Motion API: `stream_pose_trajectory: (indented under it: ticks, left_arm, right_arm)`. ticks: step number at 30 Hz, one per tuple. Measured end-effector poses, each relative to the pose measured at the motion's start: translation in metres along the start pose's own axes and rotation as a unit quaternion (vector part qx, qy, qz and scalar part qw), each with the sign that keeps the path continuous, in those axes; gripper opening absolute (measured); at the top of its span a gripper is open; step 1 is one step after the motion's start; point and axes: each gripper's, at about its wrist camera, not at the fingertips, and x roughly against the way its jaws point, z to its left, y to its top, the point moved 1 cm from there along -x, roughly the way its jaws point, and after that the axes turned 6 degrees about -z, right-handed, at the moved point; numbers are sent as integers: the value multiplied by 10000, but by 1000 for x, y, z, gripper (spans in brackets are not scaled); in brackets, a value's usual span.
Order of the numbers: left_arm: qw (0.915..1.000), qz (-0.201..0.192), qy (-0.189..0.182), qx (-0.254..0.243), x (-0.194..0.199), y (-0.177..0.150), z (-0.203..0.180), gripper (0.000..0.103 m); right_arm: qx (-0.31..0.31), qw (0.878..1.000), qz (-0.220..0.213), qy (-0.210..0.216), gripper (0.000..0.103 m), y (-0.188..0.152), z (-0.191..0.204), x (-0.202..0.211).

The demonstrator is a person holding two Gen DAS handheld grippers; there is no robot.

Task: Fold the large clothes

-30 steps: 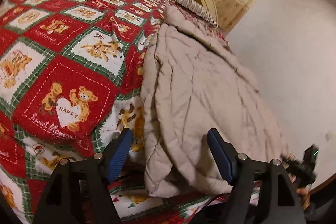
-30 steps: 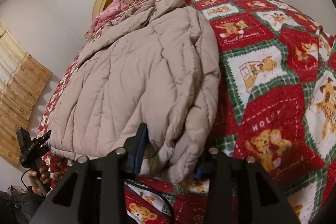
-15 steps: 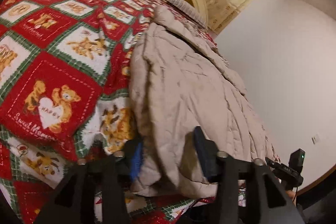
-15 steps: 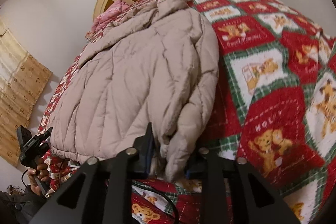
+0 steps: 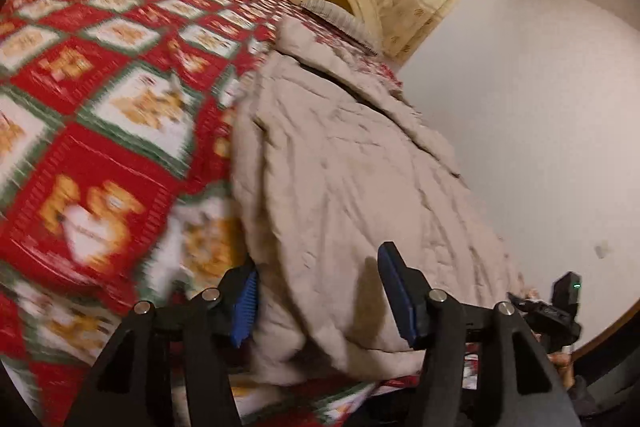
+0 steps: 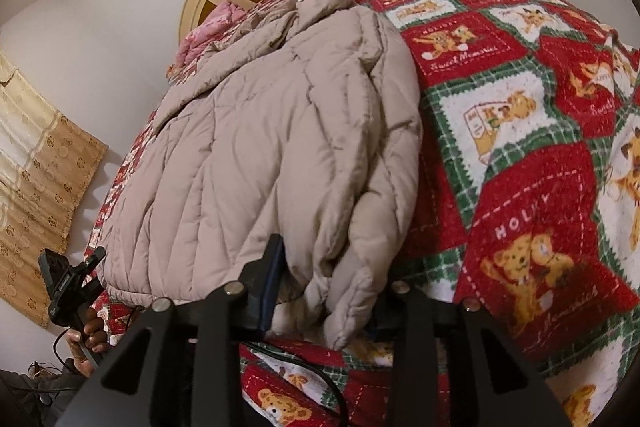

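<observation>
left wrist view: the beige quilted coat (image 5: 352, 187) lies on the red bear quilt (image 5: 100, 131), running toward 1 o'clock; the left gripper (image 5: 320, 303) is clamped on its near hem, jaws just reopening slightly.
right wrist view: the right gripper (image 6: 324, 291) pinches the coat's (image 6: 260, 155) folded hem at 6 o'clock, jaws also easing apart.

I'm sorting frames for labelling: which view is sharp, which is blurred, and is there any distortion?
Left wrist view: motion blur smears the bear-print bedspread, while the beige quilted coat is softer but readable. Right wrist view: sharp, the bedspread lettering legible. Both views: fisheye bending, dark corners, warm indoor light, soft shadows under the coat hem.
</observation>
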Motion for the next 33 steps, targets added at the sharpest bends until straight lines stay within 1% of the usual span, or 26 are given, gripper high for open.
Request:
stream_pose_trajectory:
  ticks: [2, 4, 6, 9, 10, 11, 12, 13, 15, 18, 20, 21, 22, 23, 24, 26, 28, 30, 33]
  left_arm:
    - [9997, -136, 164, -130, 11, 9, 5, 57]
    - [9989, -102, 295, -349, 16, 13, 6, 57]
    - [9984, 41, 318, -466, 15, 13, 8, 60]
    - [9985, 442, 213, -245, 3, 6, 13, 61]
    - [9980, 585, 168, -138, -2, 2, 14, 65]
    - [9986, 469, 191, -168, 0, 0, 12, 67]
    - [9986, 457, 166, -200, 0, -1, 10, 72]
    - [9983, 489, 180, -278, -1, -2, 8, 73]
    - [9977, 493, 240, -407, -2, -3, 4, 73]
    - [9985, 384, 244, -296, -1, -4, 5, 73]
    - [9982, 254, 429, -323, 1, -5, 3, 61]
    - [9980, 214, 435, -403, 3, -6, 1, 45]
    - [9984, 236, 320, -413, 3, -5, -1, 21]
    - [9990, 298, 107, -317, 1, -3, -2, 17]
    - [9994, 296, -46, -184, 1, -2, -3, 17]
    - [9993, 287, -80, -207, 3, 0, -5, 16]
    - [9995, 276, -173, -58, 4, 2, -2, 15]
    - [9987, 186, -423, 208, 8, 6, 1, 13]
    - [9970, 44, -706, 313, 18, 18, -6, 11]
  right_arm:
    - [-17, 10000, 6, 16, 37, 0, -1, 0]
    - [-35, 10000, 18, 34, 37, 1, -2, 0]
    - [-47, 10000, 17, 44, 37, 1, -3, 0]
    - [-42, 10000, 21, 44, 38, 1, -3, 0]
    - [-36, 10000, 27, 40, 38, 1, -3, 1]
    - [-33, 10000, 32, 39, 38, 1, -3, 0]
    - [-32, 10000, 37, 42, 39, 0, -3, 0]
    - [-30, 10000, 34, 44, 39, 0, -2, 1]
    - [-20, 10000, 32, 48, 39, 0, -2, 1]
    - [-9, 10000, 24, 51, 39, -1, -1, 0]
    - [17, 10000, 11, 40, 38, -1, 0, 0]
    - [69, 10000, 17, 8, 36, -1, 1, 0]
    - [179, 9998, 36, -83, 34, -1, 4, -1]
    - [274, 9995, 57, -174, 28, -1, 7, -1]
    - [317, 9993, 74, -191, 23, -1, 10, -1]
    - [275, 9995, 39, -176, 20, 0, 10, 1]
    - [259, 9995, 33, -159, 19, 1, 10, 2]
    - [191, 9998, 10, -103, 17, 3, 8, 4]
    - [50, 9998, -90, 148, 16, 9, 9, 15]
